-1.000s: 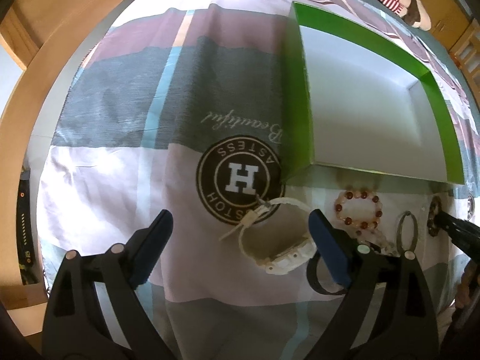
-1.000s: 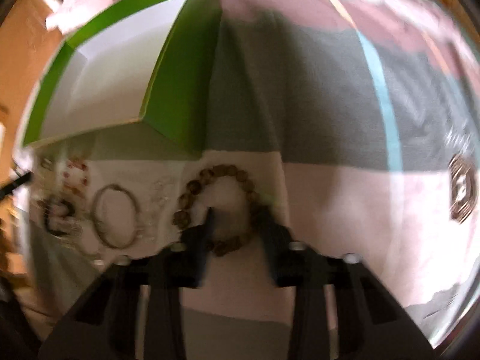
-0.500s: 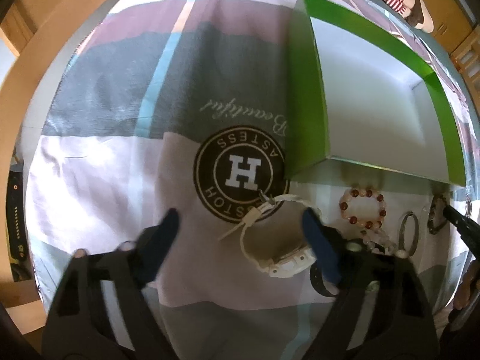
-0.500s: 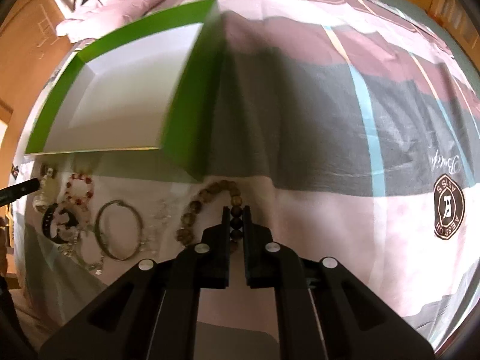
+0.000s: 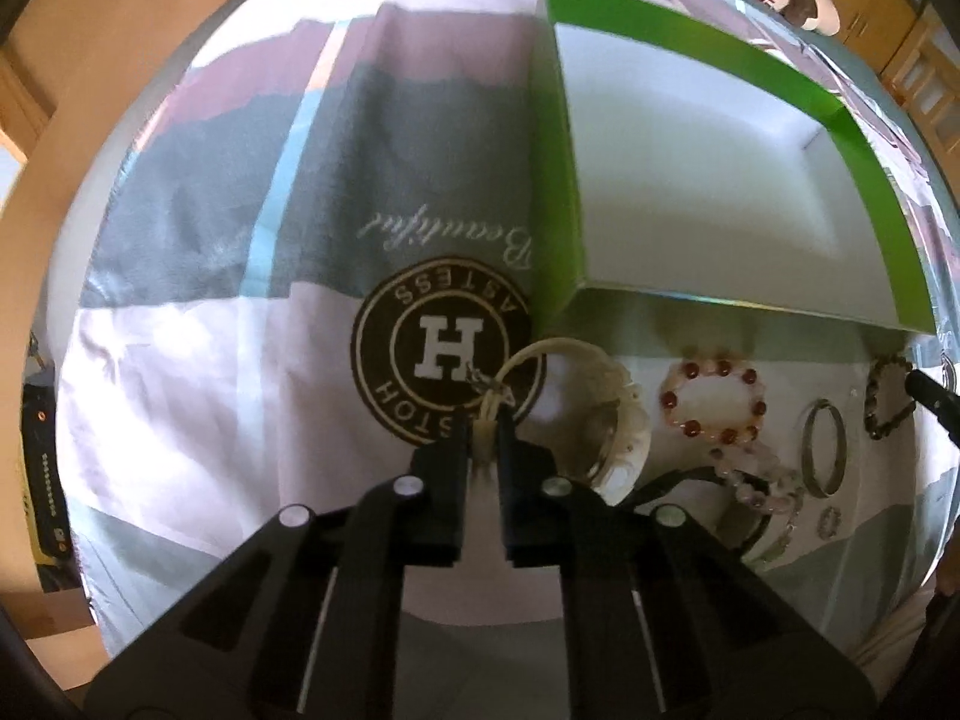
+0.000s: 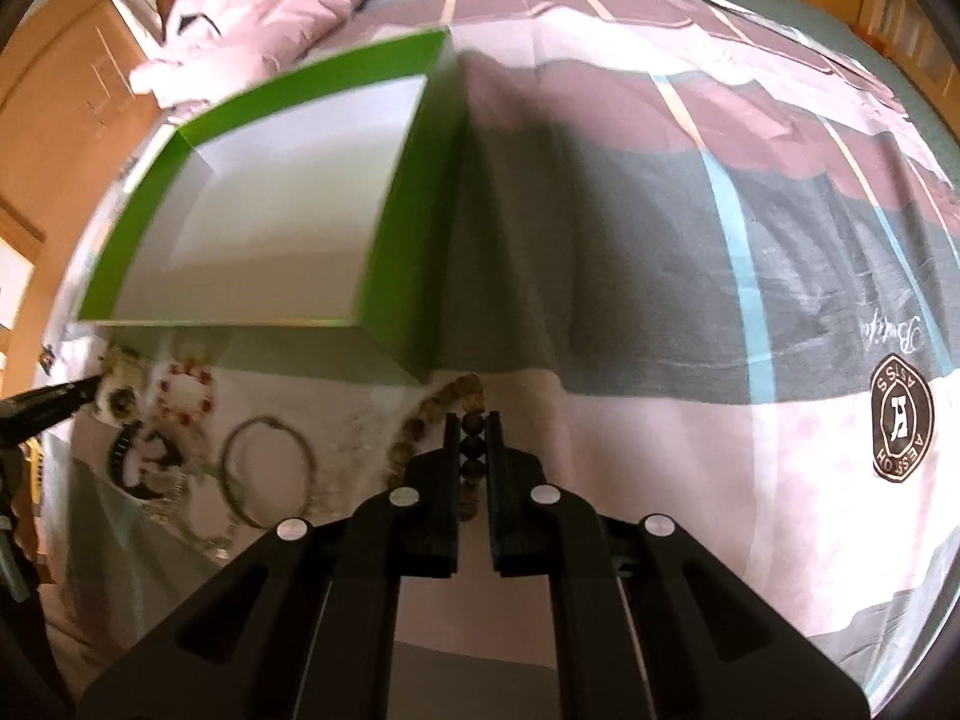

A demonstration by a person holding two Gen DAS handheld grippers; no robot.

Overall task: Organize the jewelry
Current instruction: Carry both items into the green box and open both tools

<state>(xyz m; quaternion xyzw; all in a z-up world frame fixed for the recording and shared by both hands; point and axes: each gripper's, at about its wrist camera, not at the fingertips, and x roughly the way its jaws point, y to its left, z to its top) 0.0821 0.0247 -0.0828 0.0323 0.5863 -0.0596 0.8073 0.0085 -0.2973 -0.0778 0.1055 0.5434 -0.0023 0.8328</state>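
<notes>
Progress check: the green box (image 5: 864,168) is sitting empty on the bed (image 5: 210,396), so I am judging the sorting as barely begun; every piece is lying outside it. Remaining on the bedspread in a row just below the box's near wall: a red-and-pink bead bracelet (image 5: 714,396), a metal bangle (image 5: 827,449), a dark strap (image 5: 678,483), a small ring (image 5: 829,521) and a tangle of pale beads (image 5: 756,474)

I am pinching the white watch (image 5: 606,414) with my left tool (image 5: 491,420); the fingers are nearly closed on its thin strap end, watch body lying just right of them on the bed

My right tool (image 6: 473,429) is gripping the brown wooden bead bracelet (image 6: 420,420), three beads stacked between the nearly closed fingers, the rest of the loop trailing left, close to the box's near corner

Both pieces are looking ready to lift toward the box
</notes>
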